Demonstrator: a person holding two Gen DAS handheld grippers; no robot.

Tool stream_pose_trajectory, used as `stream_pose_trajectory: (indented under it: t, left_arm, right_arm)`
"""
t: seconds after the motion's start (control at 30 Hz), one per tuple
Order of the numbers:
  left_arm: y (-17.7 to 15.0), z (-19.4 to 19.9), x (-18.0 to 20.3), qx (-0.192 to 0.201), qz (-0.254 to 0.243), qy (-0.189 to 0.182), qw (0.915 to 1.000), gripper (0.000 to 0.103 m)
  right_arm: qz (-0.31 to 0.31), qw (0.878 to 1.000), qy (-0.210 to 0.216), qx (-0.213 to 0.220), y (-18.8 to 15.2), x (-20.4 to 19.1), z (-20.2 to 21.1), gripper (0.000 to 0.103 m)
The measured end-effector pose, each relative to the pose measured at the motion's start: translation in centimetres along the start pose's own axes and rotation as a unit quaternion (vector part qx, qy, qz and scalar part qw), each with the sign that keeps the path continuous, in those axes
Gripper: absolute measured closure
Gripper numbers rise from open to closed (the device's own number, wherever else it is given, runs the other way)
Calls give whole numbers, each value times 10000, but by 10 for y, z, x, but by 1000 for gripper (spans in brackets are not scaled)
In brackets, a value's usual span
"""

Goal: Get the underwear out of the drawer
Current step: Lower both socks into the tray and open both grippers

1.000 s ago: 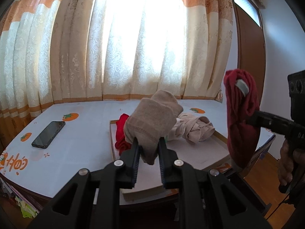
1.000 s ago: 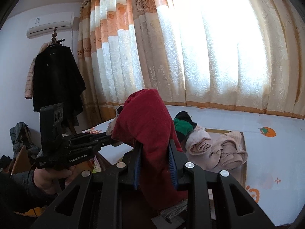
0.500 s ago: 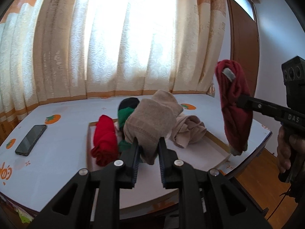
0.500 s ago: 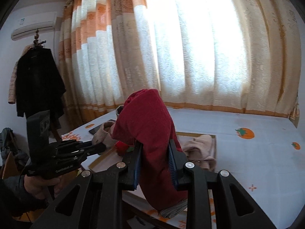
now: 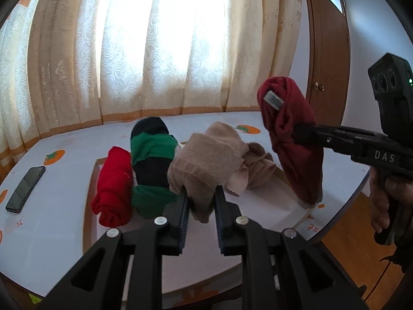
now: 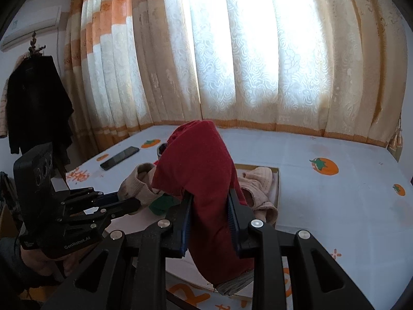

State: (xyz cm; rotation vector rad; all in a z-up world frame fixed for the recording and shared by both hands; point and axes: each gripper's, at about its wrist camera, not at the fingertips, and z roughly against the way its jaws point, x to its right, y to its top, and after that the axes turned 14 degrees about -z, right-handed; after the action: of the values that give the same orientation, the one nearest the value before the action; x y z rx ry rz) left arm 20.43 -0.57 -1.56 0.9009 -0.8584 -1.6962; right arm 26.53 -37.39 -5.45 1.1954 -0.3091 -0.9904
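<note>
Clearly the lifting-out step is under way: the left claw (image 5: 200, 201) is clenched on a rolled beige underwear piece (image 5: 206, 160), and the right claw (image 6: 209, 219) grips a dark red underwear roll (image 6: 201, 180); both bundles hang clear above the drawer (image 5: 260, 201), a shallow wooden tray resting on the desk (image 5: 51, 206) near its front edge. Inside the drawer remain a bright red roll (image 5: 113, 188), a green-and-black roll (image 5: 152, 165) beside it, and a crumpled pale pink garment (image 5: 255, 170) toward the right side. The next move probably calls for carrying each bundle past the drawer's low rim and setting it on bare desk. Open room lies to the right of the drawer; on the left a phone (image 5: 25, 188) lies near the left edge.
</note>
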Motion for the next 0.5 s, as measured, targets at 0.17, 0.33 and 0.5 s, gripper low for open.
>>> stream_pose_trajectory:
  t: [0.17, 0.33, 0.5]
  left_arm:
    - [-2, -8, 5, -109, 7, -44, 9999, 87]
    - [-3, -14, 10, -188, 19, -50, 9998, 87]
    - [-6, -20, 12, -311, 10, -27, 9995, 87]
  right_arm:
    - [47, 9998, -94, -192, -3, 2, -11, 75]
    - [50, 9993, -149, -326, -4, 3, -20, 75]
    - [140, 9983, -266, -504, -5, 0, -30, 75]
